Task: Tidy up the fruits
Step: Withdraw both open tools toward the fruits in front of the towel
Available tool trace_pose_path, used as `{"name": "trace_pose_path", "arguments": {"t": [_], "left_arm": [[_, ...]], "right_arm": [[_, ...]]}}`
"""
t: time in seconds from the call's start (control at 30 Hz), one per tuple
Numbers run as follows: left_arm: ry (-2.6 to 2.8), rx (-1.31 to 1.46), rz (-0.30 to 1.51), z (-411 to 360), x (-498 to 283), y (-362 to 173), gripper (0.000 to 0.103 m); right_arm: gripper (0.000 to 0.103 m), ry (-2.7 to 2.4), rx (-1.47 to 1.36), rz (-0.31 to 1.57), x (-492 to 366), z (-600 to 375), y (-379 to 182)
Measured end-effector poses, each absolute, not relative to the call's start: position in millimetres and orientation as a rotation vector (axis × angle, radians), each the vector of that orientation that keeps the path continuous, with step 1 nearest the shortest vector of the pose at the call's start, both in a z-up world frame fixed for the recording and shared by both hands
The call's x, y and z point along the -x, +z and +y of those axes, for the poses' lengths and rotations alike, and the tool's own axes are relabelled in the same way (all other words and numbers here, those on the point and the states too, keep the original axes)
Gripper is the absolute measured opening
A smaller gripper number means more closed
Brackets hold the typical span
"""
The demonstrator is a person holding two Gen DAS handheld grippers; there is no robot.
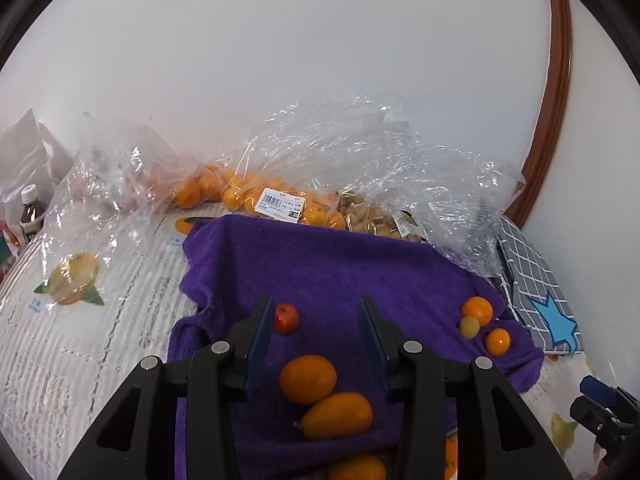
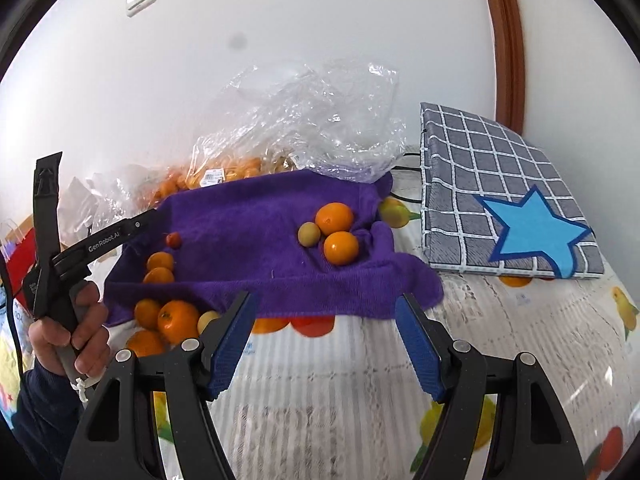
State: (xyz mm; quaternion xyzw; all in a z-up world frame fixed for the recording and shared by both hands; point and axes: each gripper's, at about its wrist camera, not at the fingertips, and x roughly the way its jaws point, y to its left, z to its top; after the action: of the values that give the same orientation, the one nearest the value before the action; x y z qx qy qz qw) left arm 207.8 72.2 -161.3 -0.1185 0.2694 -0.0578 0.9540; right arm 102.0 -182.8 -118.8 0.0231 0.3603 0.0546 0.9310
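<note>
A purple towel (image 1: 320, 264) (image 2: 260, 216) lies on the table with loose fruit on it. In the left wrist view my left gripper (image 1: 314, 304) is open and empty, above the towel; a small red fruit (image 1: 286, 318) lies by its left fingertip, and an orange (image 1: 307, 379) and an oval orange fruit (image 1: 337, 415) lie between its fingers, nearer the camera. Two oranges (image 1: 477, 310) (image 1: 497, 341) and a yellow-green fruit (image 1: 469, 326) sit at the towel's right. My right gripper (image 2: 326, 300) is open and empty at the towel's near edge; the same trio (image 2: 334, 218) lies beyond it.
Clear plastic bags of oranges (image 1: 240, 196) and pale fruit (image 1: 372, 220) lie behind the towel against the white wall. A grey checked cushion with a blue star (image 2: 508, 196) sits right. A bottle (image 1: 30, 210) stands far left. More oranges (image 2: 176, 320) lie off the towel's near-left corner.
</note>
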Motion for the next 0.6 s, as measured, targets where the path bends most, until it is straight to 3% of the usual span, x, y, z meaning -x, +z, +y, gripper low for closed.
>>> {"name": "trace_pose_path", "arguments": {"t": [0.1, 0.37, 0.6], "left_arm": [[-0.123, 0.253, 0.549, 77.6, -197.0, -161.7, 0.04], [-0.138, 0.218, 0.557, 84.0, -164.3, -164.2, 0.041], [-0.158, 0.212, 0.599, 83.8, -154.1, -170.3, 0.045]], "right_arm": [[0.072, 0.113, -0.056, 0.764, -96.4, -180.4, -121.9], [0.059, 0.126, -0.065, 0.794, -92.7, -176.9, -133.2], [0.057, 0.12, -0.02, 0.789, -90.5, -180.2, -136.1]]}}
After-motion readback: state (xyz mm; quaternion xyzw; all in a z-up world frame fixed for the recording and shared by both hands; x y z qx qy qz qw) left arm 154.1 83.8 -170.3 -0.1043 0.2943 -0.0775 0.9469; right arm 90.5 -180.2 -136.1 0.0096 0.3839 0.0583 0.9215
